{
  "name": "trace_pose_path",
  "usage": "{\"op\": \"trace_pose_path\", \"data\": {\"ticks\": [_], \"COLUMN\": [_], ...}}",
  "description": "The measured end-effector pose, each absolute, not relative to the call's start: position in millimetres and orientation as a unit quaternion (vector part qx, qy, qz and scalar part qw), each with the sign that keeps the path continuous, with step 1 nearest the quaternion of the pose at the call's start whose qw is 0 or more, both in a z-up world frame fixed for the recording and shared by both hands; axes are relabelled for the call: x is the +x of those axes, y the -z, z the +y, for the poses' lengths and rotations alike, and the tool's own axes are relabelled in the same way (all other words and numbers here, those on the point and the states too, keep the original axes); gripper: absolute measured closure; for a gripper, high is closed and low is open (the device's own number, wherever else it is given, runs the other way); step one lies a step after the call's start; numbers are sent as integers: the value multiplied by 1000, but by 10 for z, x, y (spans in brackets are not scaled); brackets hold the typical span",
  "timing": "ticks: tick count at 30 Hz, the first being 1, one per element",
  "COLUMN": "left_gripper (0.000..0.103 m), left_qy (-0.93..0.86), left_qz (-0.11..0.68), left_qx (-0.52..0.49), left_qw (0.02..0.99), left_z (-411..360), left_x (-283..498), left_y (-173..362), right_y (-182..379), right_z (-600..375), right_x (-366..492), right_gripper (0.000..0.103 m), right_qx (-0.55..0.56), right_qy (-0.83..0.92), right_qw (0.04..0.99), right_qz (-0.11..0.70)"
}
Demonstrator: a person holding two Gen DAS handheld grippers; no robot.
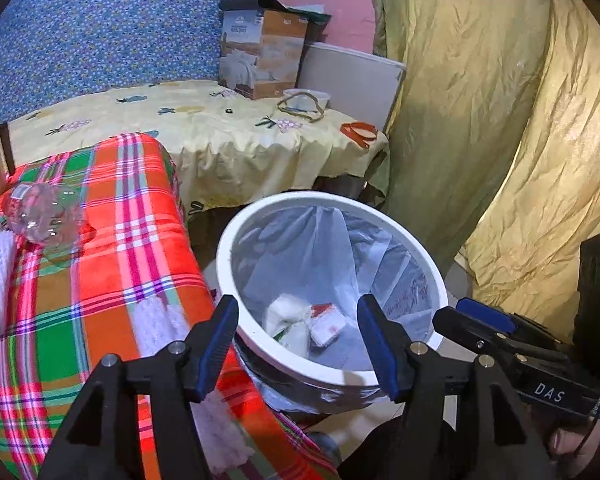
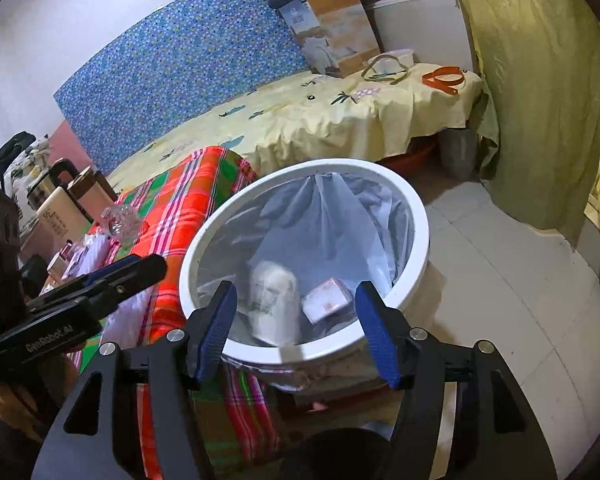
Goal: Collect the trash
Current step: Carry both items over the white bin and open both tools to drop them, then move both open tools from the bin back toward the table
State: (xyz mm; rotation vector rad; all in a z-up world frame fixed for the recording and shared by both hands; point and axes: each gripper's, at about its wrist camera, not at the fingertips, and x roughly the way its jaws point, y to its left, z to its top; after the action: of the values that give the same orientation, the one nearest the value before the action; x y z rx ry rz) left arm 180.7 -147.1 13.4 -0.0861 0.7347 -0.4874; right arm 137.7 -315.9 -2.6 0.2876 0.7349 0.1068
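The clear plastic bottle lies on the plaid blanket, well left of the white bin; likely light, slick and crushable, best gripped across its body. The lined bin holds crumpled paper and a small packet. Left gripper and right gripper hover over the bin, fingers wide open, empty.

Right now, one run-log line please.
left tool: open, empty | right tool: open, empty | white lined trash bin: holds crumpled white paper | clear plastic bottle: on plaid blanket
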Motion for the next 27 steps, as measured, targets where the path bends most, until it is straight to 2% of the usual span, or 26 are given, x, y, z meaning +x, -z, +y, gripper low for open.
{"op": "trace_pose_path", "data": {"ticks": [8,27], "left_gripper": [39,40], "left_qy": [211,116], "left_qz": [339,340], "left_qx": [-71,-92], "left_qw": [914,929], "left_z": [-1060,-210], "left_x": [1624,1104], "left_y": [-224,-56], "right_y": [-93,-67], "right_z": [-2965,-2219], "right_x": [1317,1237], "right_gripper": [40,41], "right_qx": [128,86], "right_qy": [-85,-193], "right_qw": [926,906], "right_qz": [345,366]}}
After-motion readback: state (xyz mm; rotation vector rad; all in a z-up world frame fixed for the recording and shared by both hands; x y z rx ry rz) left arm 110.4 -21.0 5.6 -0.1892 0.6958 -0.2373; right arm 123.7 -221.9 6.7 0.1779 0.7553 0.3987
